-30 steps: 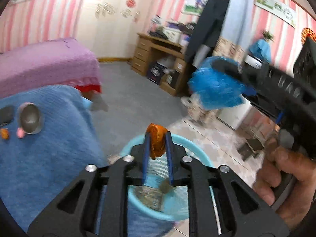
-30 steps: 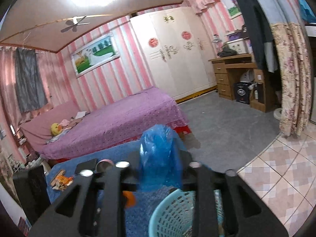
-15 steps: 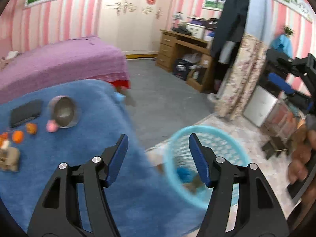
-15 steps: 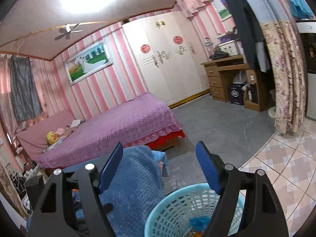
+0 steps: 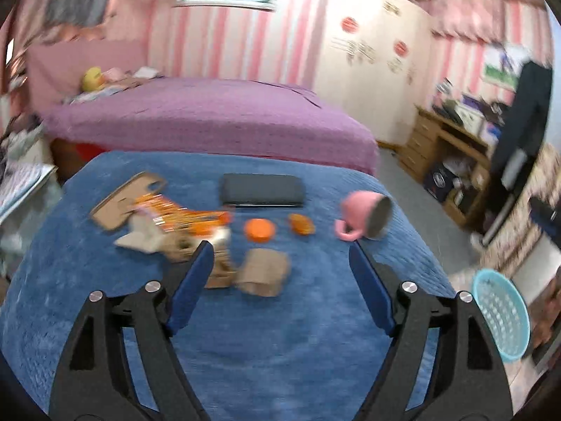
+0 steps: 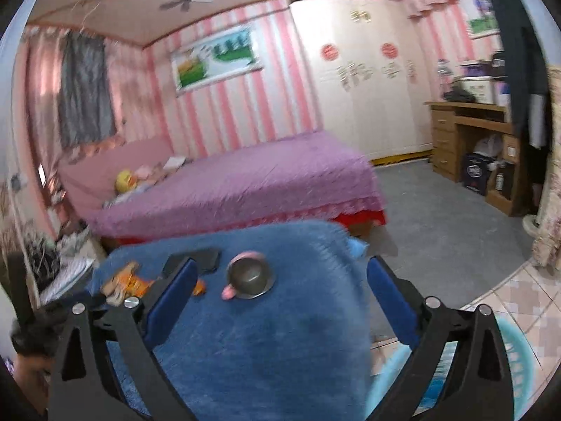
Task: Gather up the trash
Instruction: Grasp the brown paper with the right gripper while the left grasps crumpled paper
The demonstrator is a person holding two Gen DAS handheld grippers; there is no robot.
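Note:
My left gripper (image 5: 280, 263) is open and empty above the blue-covered table (image 5: 245, 351). Ahead of it lie a brown cardboard tube (image 5: 264, 272), an orange cap (image 5: 259, 229), a small orange scrap (image 5: 301, 224), an orange wrapper (image 5: 182, 217) and torn cardboard (image 5: 121, 203). The light blue basket (image 5: 499, 314) stands on the floor to the right. My right gripper (image 6: 280, 287) is open and empty over the table (image 6: 263, 351); the basket (image 6: 519, 368) shows at its lower right.
A pink cup (image 5: 368, 215) lies on its side near the table's right edge, also seen in the right wrist view (image 6: 249, 277). A black case (image 5: 261, 189) lies at the back. A purple bed (image 5: 210, 119) is behind the table, a wooden desk (image 6: 473, 140) to the right.
Both grippers let go of their trash into the basket, opened, and swung left, back toward the table. The orange piece and blue bag are gone from the jaws.

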